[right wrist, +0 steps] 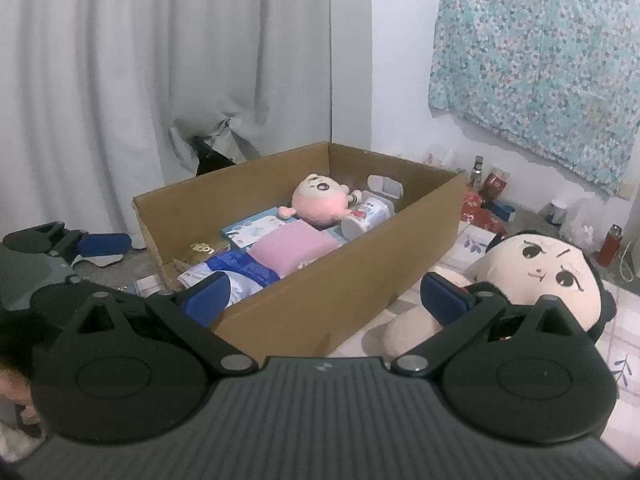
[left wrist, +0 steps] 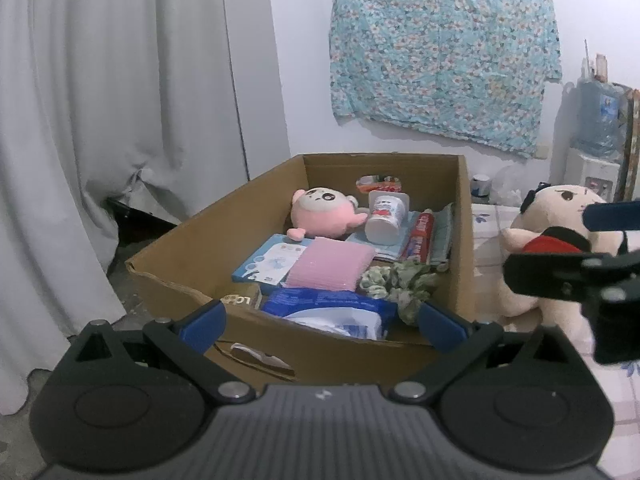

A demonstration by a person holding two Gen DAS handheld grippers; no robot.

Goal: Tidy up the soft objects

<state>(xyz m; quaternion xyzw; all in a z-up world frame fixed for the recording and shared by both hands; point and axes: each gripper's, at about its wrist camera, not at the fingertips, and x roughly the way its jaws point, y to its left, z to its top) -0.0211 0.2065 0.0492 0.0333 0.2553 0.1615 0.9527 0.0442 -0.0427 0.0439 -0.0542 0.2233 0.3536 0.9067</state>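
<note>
An open cardboard box (left wrist: 180, 240) (right wrist: 340, 292) holds a pink plush (left wrist: 320, 216) (right wrist: 320, 200), a pink pad (left wrist: 328, 264) (right wrist: 292, 250), a green floral cloth (left wrist: 400, 280), a blue packet (left wrist: 332, 312), a yoghurt cup (left wrist: 386, 218) and a toothpaste tube (left wrist: 420, 236). A cream doll with black hair (left wrist: 552, 216) (right wrist: 540, 264) sits on the floor right of the box. My left gripper (left wrist: 324, 322) hovers open at the box's near edge, holding nothing. My right gripper (right wrist: 326, 296) is open and empty over the box's right corner, its right finger (right wrist: 444, 300) in front of the doll's body.
White curtains (left wrist: 80, 120) hang behind and left of the box. A floral cloth (left wrist: 440, 52) is pinned to the wall. A water dispenser (left wrist: 596, 140), a red bottle (right wrist: 610, 240) and small clutter (right wrist: 488, 200) line the wall at the right. The floor there is tiled (right wrist: 624, 320).
</note>
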